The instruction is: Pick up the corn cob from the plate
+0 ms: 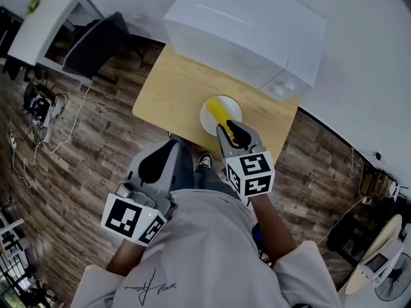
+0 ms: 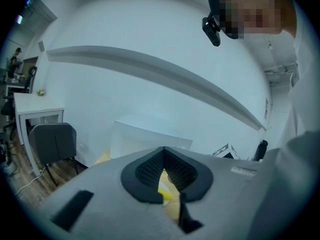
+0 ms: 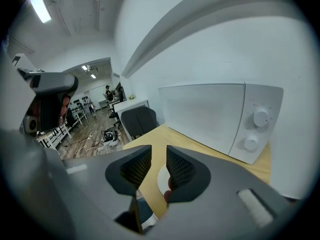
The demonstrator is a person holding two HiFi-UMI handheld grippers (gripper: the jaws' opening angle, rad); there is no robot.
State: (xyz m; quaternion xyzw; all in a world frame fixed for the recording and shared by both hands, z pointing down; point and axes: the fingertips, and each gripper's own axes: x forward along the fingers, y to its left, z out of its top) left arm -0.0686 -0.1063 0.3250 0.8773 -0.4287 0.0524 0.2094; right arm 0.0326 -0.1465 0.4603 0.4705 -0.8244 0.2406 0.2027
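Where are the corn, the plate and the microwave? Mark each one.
corn (image 1: 217, 112): head view, middle of the yellow cob.
plate (image 1: 232, 108): head view, bare white part right of the corn.
microwave (image 3: 202, 115): right gripper view, middle of its door.

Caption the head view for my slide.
Open right gripper poised beside the corn cob on its white plate, microwave behind; left gripper held back, shut.
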